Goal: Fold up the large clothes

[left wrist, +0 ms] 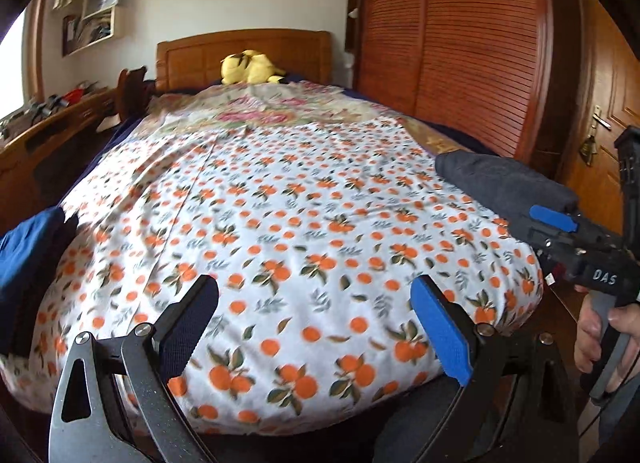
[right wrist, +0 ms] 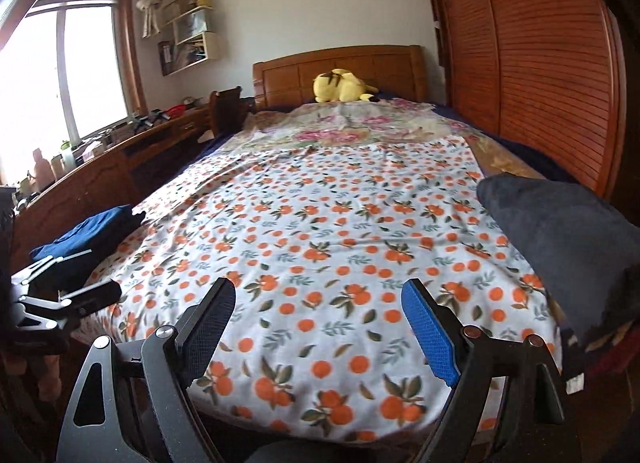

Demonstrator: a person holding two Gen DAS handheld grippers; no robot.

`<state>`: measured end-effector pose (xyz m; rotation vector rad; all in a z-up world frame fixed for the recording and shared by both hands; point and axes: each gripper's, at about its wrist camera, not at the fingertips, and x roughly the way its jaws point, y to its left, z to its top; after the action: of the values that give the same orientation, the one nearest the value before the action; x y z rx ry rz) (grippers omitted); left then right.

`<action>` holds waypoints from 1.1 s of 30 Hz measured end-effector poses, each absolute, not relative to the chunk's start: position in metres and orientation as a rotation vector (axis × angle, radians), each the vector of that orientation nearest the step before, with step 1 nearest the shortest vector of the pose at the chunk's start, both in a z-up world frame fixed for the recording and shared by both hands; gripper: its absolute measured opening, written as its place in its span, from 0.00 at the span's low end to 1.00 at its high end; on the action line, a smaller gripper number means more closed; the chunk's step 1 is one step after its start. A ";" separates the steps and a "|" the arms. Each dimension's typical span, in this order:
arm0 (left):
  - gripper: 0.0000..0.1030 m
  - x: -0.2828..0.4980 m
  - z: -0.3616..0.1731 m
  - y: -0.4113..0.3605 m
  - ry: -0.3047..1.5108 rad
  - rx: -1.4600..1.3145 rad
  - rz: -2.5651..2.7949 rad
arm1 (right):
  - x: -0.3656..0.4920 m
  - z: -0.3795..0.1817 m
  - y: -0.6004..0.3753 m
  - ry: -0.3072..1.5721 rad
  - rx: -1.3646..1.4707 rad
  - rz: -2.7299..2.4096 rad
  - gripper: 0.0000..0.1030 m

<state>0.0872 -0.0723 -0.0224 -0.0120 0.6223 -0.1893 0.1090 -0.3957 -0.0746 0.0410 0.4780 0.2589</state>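
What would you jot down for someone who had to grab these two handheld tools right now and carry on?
Left tool: open, empty, over the bed's near edge.
Right tool: open, empty, beside it.
Dark grey garment: looks folded, on the orange-print sheet, right side.
Blue garment: bundled at the left edge.
Done: apparently the grey one.
Left: probably the blue one; nothing is gripped yet.

matt printed cloth sheet [right wrist: 320, 223]; glossy wood headboard [right wrist: 340, 63], seemingly varnished.

Bed [right wrist: 320, 343] layout: sheet [right wrist: 340, 223] spread across the middle, one folded garment [right wrist: 92, 233] at left edge, another garment [right wrist: 560, 231] at right, plush toy [right wrist: 340, 87] before the headboard [right wrist: 360, 63].
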 end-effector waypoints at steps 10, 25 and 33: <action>0.94 0.046 -0.003 -0.019 0.540 -0.068 -0.084 | 0.084 -0.069 -0.367 0.381 0.013 0.296 0.84; 0.94 0.017 0.019 0.002 0.457 -0.072 -0.031 | 0.067 -0.076 -0.364 0.307 -0.006 0.315 0.84; 0.94 0.016 0.023 -0.002 0.451 -0.052 -0.037 | 0.067 -0.075 -0.363 0.311 0.001 0.315 0.84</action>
<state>0.0159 -0.0022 0.0228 -0.0519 0.4511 -0.0373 0.0668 -0.3627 -0.0745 0.0008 0.3113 0.3154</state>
